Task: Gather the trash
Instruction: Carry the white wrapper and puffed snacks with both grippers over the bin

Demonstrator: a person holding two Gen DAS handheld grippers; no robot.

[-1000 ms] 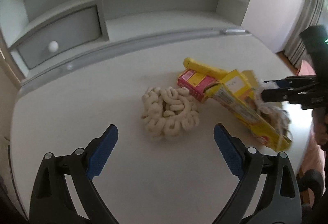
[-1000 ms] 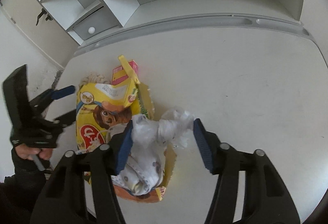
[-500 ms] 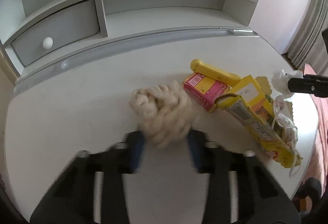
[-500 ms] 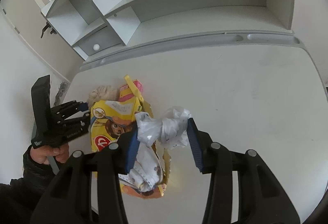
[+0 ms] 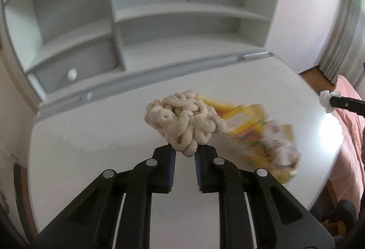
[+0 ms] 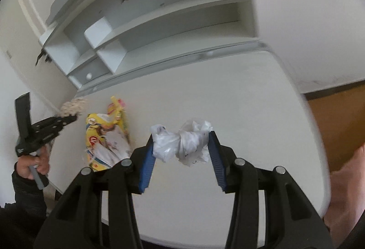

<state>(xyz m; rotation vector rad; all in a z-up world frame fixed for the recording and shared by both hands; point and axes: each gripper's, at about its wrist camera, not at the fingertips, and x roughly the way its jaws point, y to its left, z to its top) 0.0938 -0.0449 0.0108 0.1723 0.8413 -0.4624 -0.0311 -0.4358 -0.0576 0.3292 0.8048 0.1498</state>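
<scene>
Left wrist view shows your left gripper [image 5: 184,154] with its jaws drawn narrow around the lower end of a cream-coloured clump of looped cord [image 5: 183,120], which hangs above the white counter [image 5: 102,139] rather than resting on it. Behind and to the right of the clump, a yellow snack box [image 5: 257,135] lies on the counter, blurred, with crumpled wrapping on top of it. At the far right edge you can see the tip of your right gripper [image 5: 328,102] carrying something white.

From the right wrist view, your right gripper [image 6: 181,146] has its jaws part-way closed on a crumpled white plastic bag [image 6: 182,146], pinched from both sides and held above the counter [image 6: 228,101]. The yellow snack box [image 6: 106,135] sits near the counter's left edge. Your left gripper [image 6: 68,116] appears at the far left, with the cord clump [image 6: 73,106] at its tip. A grey shelf unit [image 6: 159,28] stands along the back of the counter.
</scene>
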